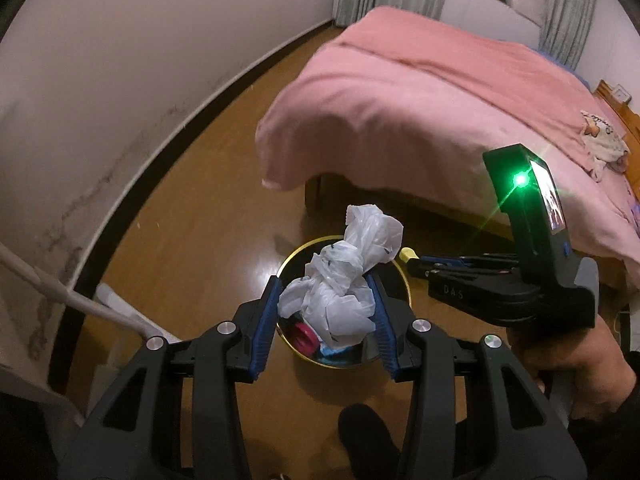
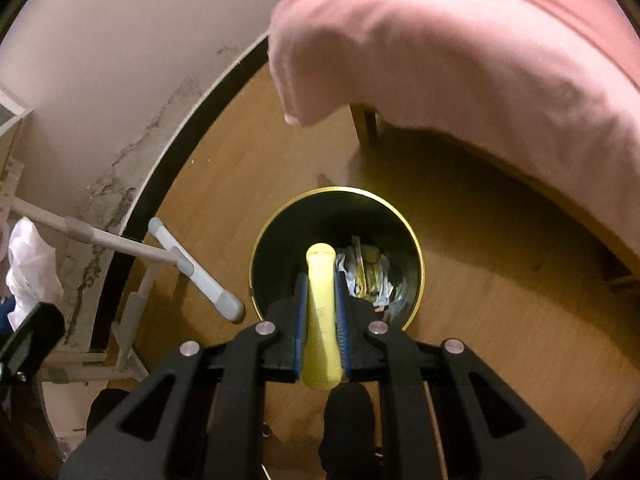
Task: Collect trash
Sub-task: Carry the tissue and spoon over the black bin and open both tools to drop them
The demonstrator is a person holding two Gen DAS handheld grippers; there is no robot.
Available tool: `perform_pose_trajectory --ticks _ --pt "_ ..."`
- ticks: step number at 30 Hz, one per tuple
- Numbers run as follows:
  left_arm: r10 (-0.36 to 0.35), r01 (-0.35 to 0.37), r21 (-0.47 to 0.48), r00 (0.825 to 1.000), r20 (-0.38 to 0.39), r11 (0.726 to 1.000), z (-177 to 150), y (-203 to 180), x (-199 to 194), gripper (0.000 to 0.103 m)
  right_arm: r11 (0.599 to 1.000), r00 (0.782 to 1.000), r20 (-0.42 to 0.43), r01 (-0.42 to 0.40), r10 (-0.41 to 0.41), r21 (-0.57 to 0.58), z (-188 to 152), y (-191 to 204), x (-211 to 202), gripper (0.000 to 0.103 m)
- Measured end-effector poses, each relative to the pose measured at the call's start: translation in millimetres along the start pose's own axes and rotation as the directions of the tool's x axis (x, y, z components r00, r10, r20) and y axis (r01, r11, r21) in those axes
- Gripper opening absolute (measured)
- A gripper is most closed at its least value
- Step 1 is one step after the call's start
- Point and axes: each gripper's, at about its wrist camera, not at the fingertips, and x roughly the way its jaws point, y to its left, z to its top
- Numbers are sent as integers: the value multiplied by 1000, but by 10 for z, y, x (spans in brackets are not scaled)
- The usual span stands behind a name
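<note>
My left gripper (image 1: 326,288) is shut on a crumpled white plastic bag (image 1: 344,280), held above a round black bin with a gold rim (image 1: 405,280) on the wooden floor. The bin holds a pink lid (image 1: 303,338) and blue scraps. My right gripper (image 2: 322,284) is shut on a long yellow object (image 2: 322,316), its tip over the same bin's gold rim (image 2: 418,256); crumpled wrappers (image 2: 370,272) lie inside. In the left wrist view, the right gripper (image 1: 416,262) reaches in from the right, its yellow object's end (image 1: 408,255) at the bin's edge.
A bed with a pink blanket (image 1: 420,100) overhangs close behind the bin, its wooden leg (image 2: 366,122) nearby. A white wall with a dark baseboard (image 1: 132,184) curves on the left. A grey-white mop head (image 2: 196,270) lies left of the bin. My dark foot (image 2: 348,412) stands below it.
</note>
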Motion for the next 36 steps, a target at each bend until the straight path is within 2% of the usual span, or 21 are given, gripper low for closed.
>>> perform_pose_trajectory --ticks 4,14,16,18,25,31,32,36 --pt "13 -14 -17 999 -36 1000 -81 142 194 43 1000 999 -43 1 -1 7 4 -33 194 14" --pt "0 -4 -41 997 -79 999 -103 170 422 43 1000 999 -43 7 -6 30 70 -94 252 14" --pt "-4 1 -36 997 -82 999 -109 174 465 43 999 999 -46 5 -3 43 67 -110 262 22" --pt "-9 6 -35 996 -86 999 -104 153 499 43 999 999 -42 3 -1 51 75 -118 271 48" --pt "-24 20 -33 995 -101 999 -96 84 610 43 997 1000 -13 27 -26 78 60 -181 184 50" --pt "-34 31 -32 993 -113 999 -60 31 707 43 987 996 55 60 -69 148 100 -349 -12 59" --pt "-38 34 -34 993 -111 999 -36 19 724 45 984 995 67 66 -78 168 98 -396 -52 60" --pt "-57 54 -34 993 -102 998 38 -39 758 60 974 992 88 68 -89 217 90 -532 -151 61"
